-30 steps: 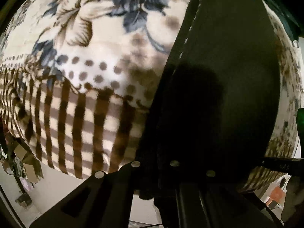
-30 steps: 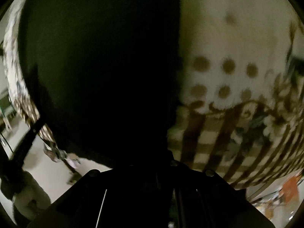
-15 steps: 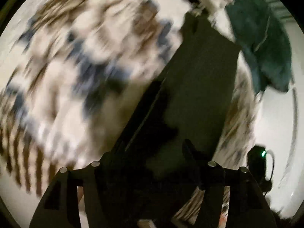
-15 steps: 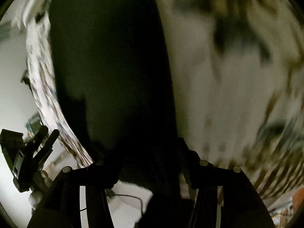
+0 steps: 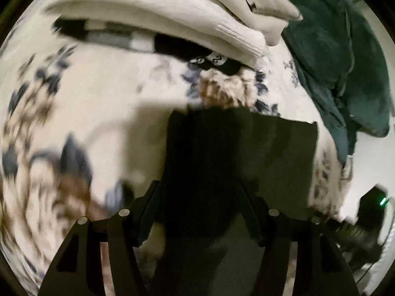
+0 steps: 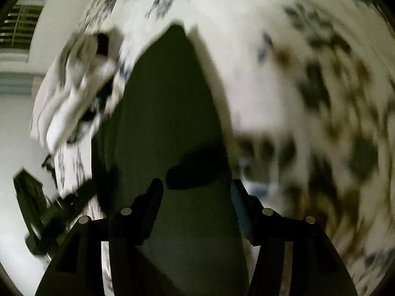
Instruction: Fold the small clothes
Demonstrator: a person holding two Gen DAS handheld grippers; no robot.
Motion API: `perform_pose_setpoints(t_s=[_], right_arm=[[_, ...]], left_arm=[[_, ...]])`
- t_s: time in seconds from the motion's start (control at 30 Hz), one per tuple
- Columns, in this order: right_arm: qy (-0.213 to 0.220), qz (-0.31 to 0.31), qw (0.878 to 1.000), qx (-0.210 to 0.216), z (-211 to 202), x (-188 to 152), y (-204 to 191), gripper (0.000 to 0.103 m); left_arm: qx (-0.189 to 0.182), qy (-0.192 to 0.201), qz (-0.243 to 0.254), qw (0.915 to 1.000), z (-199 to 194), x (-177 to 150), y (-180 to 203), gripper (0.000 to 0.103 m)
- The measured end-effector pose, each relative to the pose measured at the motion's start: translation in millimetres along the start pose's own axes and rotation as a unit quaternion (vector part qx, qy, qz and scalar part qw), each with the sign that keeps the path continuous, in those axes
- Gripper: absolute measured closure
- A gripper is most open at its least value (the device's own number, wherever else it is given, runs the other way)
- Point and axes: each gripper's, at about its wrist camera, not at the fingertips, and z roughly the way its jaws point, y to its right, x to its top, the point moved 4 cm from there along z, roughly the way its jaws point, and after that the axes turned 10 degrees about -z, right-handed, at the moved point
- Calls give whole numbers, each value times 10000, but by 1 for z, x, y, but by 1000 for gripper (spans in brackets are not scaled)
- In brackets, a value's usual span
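Note:
A dark, flat-folded garment (image 5: 242,148) lies on a cream blanket with blue and brown flowers (image 5: 98,103). My left gripper (image 5: 198,197) hangs over the garment's near end. Its jaws are closing, and the pads stand apart from the cloth that shows between them. In the right wrist view the same dark garment (image 6: 160,98) runs away from me across the blanket (image 6: 271,74). My right gripper (image 6: 196,187) is open above it with nothing pinched. Both views are blurred by motion.
A stack of folded cream clothes (image 5: 172,7) with a black-and-white piece (image 5: 214,61) under it lies beyond the garment. A teal cloth (image 5: 340,61) is heaped at the right. A white-and-black pile (image 6: 74,86) lies left of the garment. A dark device with a green light (image 5: 370,209) sits by the bed's edge.
Both grippers were shut on the dark garment a second ago and now stand open, apart from it. Both views swung from the blanket's striped edge towards the folded stack and teal cloth.

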Motion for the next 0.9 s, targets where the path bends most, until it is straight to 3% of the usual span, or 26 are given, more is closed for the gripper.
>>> perform_pose_setpoints(t_s=[0.03, 0.07, 0.13, 0.2, 0.23, 0.3, 0.4, 0.5, 0.6, 0.67, 0.7, 0.77, 0.8, 0.9], right_arm=[[45, 42, 10000, 32, 5, 15, -1, 44], [30, 50, 10000, 72, -2, 34, 22, 44], [-88, 275, 9994, 181, 11, 62, 34, 44], [-164, 509, 9983, 233, 25, 68, 48, 46], [-95, 579, 9979, 273, 24, 66, 51, 51], [17, 568, 9982, 194, 20, 62, 52, 77], [203, 263, 9994, -11, 11, 50, 38, 79], [117, -46, 9988, -471, 17, 50, 28, 76], [-51, -95, 9979, -638, 19, 51, 24, 64], [-77, -42, 9989, -468, 6, 44, 21, 53], [-78, -23, 9991, -408, -1, 39, 19, 48], [-102, -35, 9996, -246, -20, 18, 16, 46], [-129, -60, 9997, -187, -27, 5, 11, 42], [-316, -20, 9995, 22, -51, -54, 9, 38]], left_arm=[[51, 60, 123, 9999, 7, 6, 4, 74], [55, 15, 171, 9998, 11, 8, 7, 96], [59, -31, 293, 9995, 20, 10, 13, 97], [131, 45, 425, 9990, 22, 10, 15, 98], [153, 113, 423, 9989, 19, 10, 13, 99], [80, 286, 316, 9991, 6, 12, 6, 99], [47, 457, 210, 9987, -7, 19, -9, 101], [-105, 47, 69, 9999, 16, 25, -24, 101], [-221, -124, 108, 9996, 17, 28, -21, 97], [-431, -243, 256, 9984, 6, 24, -16, 92], [-486, -284, 315, 9979, 1, 21, -15, 87], [-719, -397, 488, 9954, -15, 10, -12, 49], [-831, -421, 538, 9942, -22, 5, -10, 43], [-1149, -556, 642, 9897, -49, -25, -15, 41]])
